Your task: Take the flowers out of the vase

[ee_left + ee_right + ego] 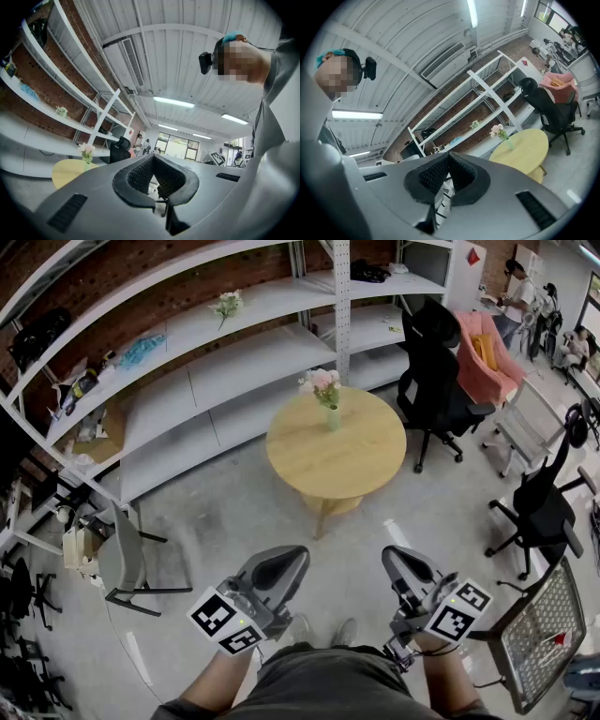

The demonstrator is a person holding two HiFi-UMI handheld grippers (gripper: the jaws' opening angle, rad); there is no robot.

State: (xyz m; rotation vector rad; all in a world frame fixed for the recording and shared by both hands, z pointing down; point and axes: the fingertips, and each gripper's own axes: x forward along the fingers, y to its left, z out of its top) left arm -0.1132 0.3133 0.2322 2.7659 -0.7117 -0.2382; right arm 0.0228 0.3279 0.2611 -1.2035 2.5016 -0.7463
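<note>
Pink flowers stand in a small green glass vase near the far edge of a round wooden table, a few steps ahead of me. I hold both grippers low and close to my body, well short of the table. The left gripper and the right gripper each have their jaws together with nothing between them. In the left gripper view the flowers show small at the left, beyond the shut gripper. In the right gripper view the flowers and the table lie to the right of the shut gripper.
Long white shelves run behind the table, with another small bunch of flowers on one. A black office chair and a pink chair stand right of the table. A grey chair stands left, a mesh chair near right. People sit far back.
</note>
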